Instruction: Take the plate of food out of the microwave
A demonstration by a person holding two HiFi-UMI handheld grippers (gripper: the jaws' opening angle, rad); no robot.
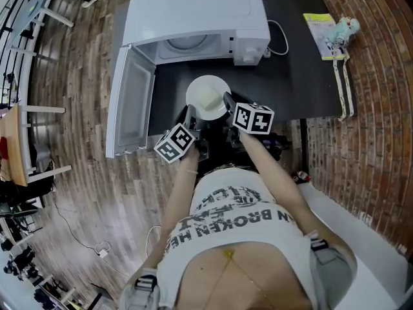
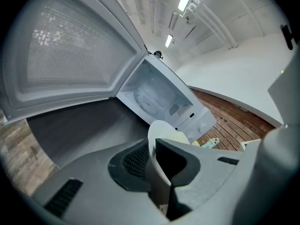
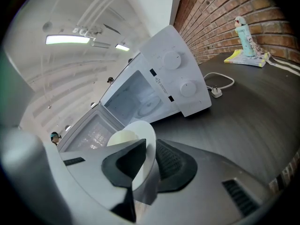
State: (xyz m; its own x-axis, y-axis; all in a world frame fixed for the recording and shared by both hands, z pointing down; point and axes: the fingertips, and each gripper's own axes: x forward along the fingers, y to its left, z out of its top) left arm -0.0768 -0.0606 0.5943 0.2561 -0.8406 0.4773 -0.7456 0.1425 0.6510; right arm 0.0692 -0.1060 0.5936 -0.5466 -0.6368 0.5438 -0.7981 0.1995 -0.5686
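A white plate [image 1: 206, 97] carrying pale yellow food hangs above the dark table, in front of the white microwave [image 1: 193, 19]. My left gripper [image 1: 191, 116] is shut on the plate's near left rim and my right gripper [image 1: 226, 102] is shut on its right rim. The left gripper view has the plate [image 2: 161, 131] edge-on between the jaws, with the pale food [image 2: 179, 137] just showing. In the right gripper view the plate [image 3: 140, 139] sits between the pads and the food [image 3: 121, 137] lies on its left side. The microwave's cavity [image 1: 188, 44] holds only its glass turntable.
The microwave door [image 1: 132, 102] stands swung open to the left of the plate. A power cable and plug [image 1: 279, 41] lie right of the microwave. A yellow pad with a small bottle [image 1: 335, 32] sits at the table's far right, by the brick wall.
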